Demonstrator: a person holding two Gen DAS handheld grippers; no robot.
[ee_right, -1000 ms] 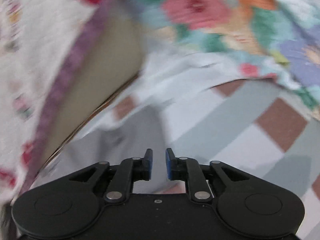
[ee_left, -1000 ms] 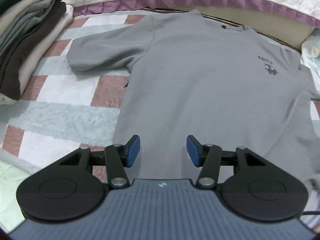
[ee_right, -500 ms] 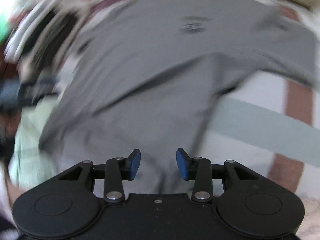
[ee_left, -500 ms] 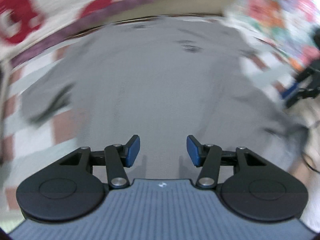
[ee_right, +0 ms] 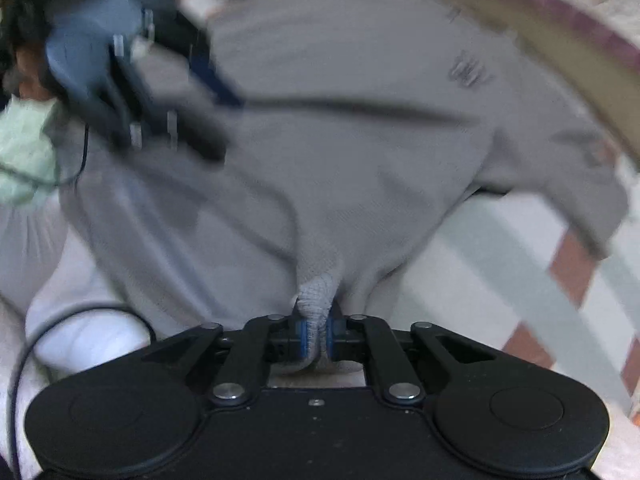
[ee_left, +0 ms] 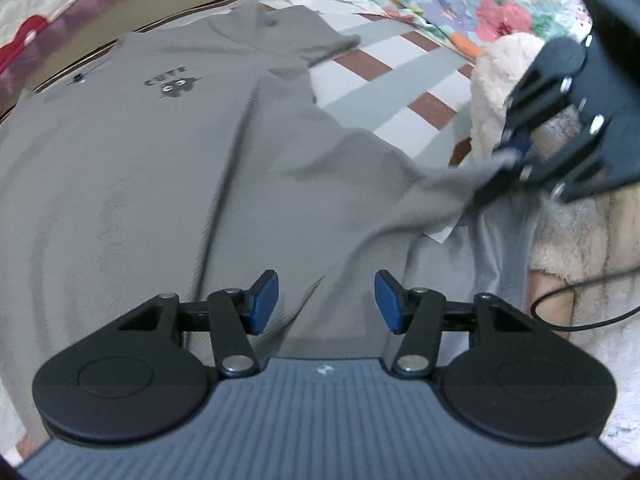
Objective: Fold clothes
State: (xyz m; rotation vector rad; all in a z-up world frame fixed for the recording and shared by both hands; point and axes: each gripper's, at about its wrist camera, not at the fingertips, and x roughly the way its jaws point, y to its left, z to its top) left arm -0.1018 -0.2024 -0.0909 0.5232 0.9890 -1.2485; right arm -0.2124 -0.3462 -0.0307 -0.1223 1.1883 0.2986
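Observation:
A grey short-sleeved T-shirt (ee_left: 160,152) with a small dark chest print lies face up on a checked blanket (ee_left: 384,92). My left gripper (ee_left: 326,302) is open and empty, low over the shirt's bottom hem. My right gripper (ee_right: 316,338) is shut on a bunched bit of the shirt's hem corner (ee_right: 318,296) and lifts it. In the left wrist view the right gripper (ee_left: 516,156) shows at the right, pulling the hem taut. The left gripper (ee_right: 160,92) appears blurred in the right wrist view at the upper left.
A floral quilt (ee_left: 452,0) is heaped at the back right. A fluffy cream sleeve (ee_left: 500,72) and a black cable (ee_left: 580,300) are at the right. A purple-edged bed cover (ee_left: 80,12) runs along the far side.
Both grippers swung round to the shirt's bottom hem. My right gripper went from open to shut on the hem corner. The left gripper stayed open.

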